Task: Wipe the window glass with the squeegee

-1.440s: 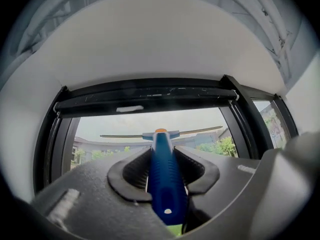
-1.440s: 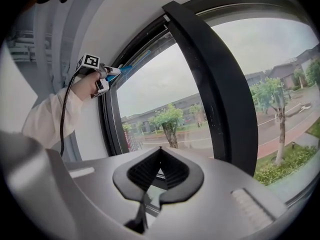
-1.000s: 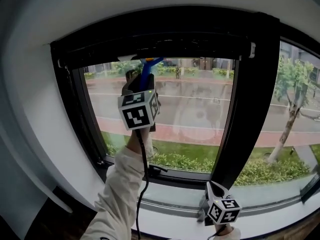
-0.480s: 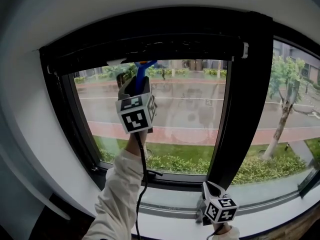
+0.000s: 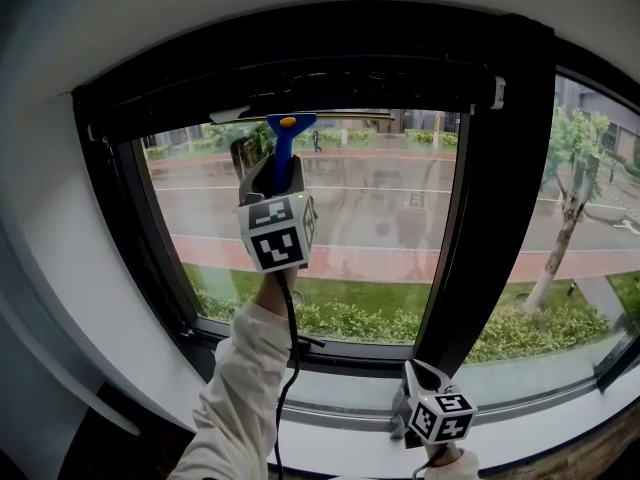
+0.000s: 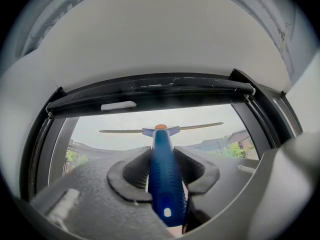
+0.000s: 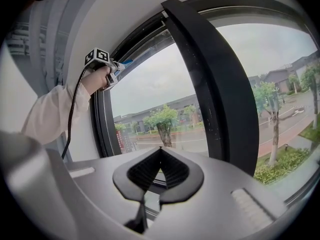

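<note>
The left gripper [image 6: 162, 173] clamps the squeegee [image 6: 161, 131], blade beyond its jaws atop the window glass [image 6: 205, 134]; the right gripper [image 7: 159, 170] is closed, empty. A tilted blade could leave streaks.

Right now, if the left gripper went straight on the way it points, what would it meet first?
The left gripper, shut on the squeegee, points upward. It would probably meet the black top frame just above the squeegee first, though depth is unclear.
</note>
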The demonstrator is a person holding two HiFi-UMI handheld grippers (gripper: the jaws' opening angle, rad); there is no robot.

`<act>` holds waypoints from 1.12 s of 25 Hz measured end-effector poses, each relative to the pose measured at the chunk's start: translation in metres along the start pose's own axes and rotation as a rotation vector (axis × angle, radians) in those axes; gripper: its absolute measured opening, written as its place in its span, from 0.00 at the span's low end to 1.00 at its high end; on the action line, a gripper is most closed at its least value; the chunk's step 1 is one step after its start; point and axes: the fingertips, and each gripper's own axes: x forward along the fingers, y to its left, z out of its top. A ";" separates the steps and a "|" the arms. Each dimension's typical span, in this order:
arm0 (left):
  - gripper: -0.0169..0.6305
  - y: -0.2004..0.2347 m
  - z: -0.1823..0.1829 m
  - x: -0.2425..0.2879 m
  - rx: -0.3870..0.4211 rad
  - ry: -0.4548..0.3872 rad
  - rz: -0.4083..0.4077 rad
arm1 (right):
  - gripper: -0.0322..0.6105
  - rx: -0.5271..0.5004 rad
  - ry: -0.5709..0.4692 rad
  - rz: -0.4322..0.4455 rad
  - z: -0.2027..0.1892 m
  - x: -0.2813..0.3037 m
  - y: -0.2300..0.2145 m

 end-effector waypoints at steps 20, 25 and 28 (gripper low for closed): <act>0.25 -0.009 -0.088 -0.031 -0.011 0.079 0.011 | 0.06 0.006 0.062 -0.025 -0.026 -0.008 -0.009; 0.25 -0.006 -0.110 -0.042 -0.004 0.102 0.023 | 0.06 -0.001 0.086 -0.025 -0.034 -0.009 -0.007; 0.25 -0.007 -0.128 -0.049 -0.024 0.126 0.020 | 0.06 -0.008 0.098 -0.030 -0.037 -0.011 -0.008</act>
